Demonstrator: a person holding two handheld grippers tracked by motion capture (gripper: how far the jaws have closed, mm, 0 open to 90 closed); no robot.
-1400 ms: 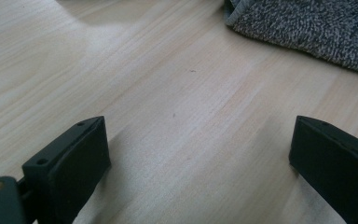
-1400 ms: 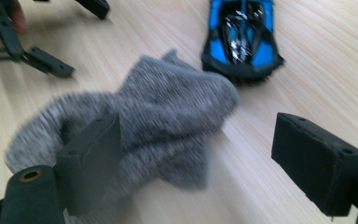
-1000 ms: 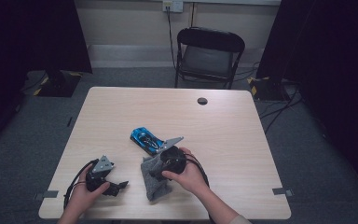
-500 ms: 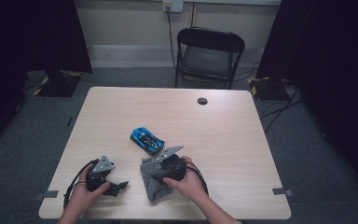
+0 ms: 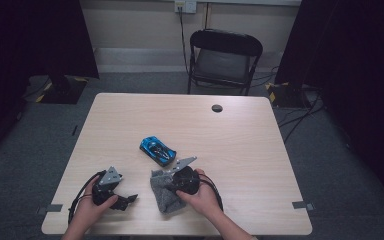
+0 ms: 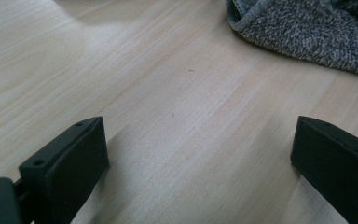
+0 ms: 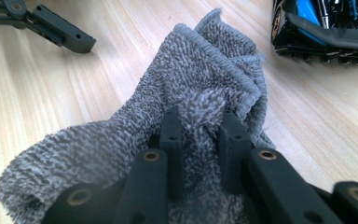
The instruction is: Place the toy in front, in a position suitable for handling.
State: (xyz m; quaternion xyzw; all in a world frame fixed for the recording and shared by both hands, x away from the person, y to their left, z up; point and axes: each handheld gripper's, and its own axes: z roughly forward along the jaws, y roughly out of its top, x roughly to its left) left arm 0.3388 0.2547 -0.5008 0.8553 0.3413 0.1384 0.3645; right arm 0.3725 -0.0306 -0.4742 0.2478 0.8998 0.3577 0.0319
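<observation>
Grey cloth (image 7: 200,88) pinched between right gripper (image 7: 199,127) jaws, on table (image 5: 240,130).

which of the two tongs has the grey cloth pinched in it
The right tongs: their jaws have just been closing and now pinch a fold of the grey cloth. The left tongs stand wide open over bare table.

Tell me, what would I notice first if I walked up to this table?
Probably the shiny blue toy car, near the middle of the pale wooden table. Just in front of it, toward the person, the right gripper has just closed its jaws and pinches a fold of a fuzzy grey cloth. To the left, the left gripper sits low over bare wood with its jaws wide apart.
</observation>
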